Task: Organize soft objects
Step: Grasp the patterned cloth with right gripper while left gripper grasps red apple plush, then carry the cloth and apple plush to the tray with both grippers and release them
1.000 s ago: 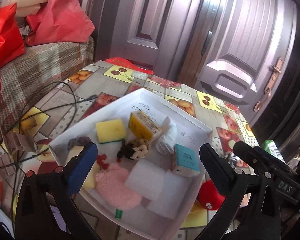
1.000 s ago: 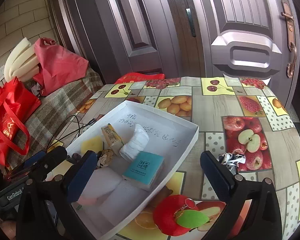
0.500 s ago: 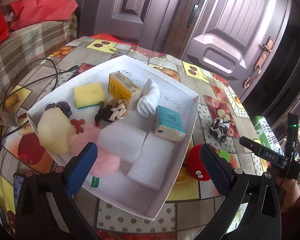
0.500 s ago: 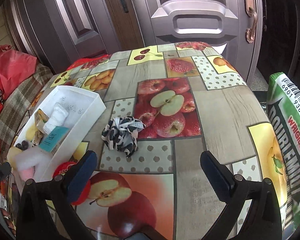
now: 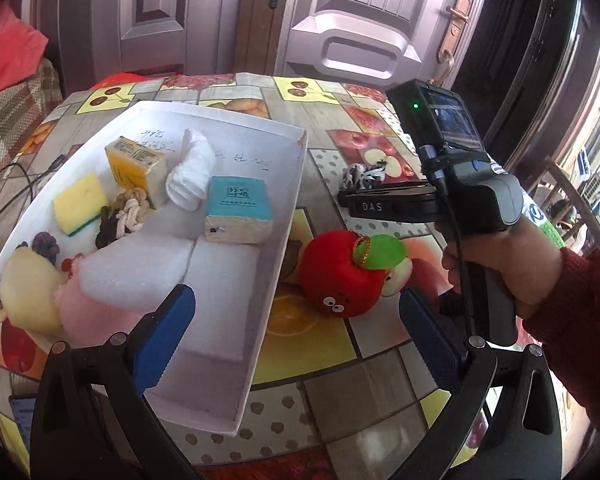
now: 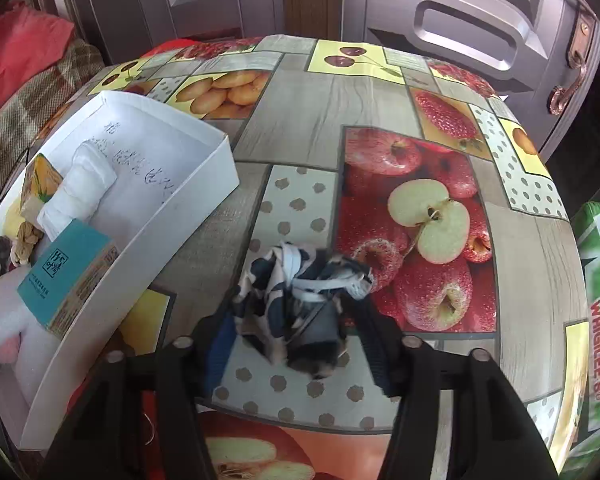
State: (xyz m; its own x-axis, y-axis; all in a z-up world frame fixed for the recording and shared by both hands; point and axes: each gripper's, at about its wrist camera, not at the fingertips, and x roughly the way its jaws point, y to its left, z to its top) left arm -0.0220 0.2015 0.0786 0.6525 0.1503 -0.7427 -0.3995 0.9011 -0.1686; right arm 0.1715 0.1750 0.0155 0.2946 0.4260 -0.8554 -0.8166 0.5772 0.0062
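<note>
Right wrist: cloth bundle [image 6: 296, 300] between tool [image 6: 300, 344] fingers

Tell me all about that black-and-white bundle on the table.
The black-and-white bundle is crumpled patterned fabric, scrunched with white bands or cords across it. It lies on the fruit-print tablecloth, outside the white box. The right gripper has just been closing, and its pads now squeeze the bundle from both sides.
</note>
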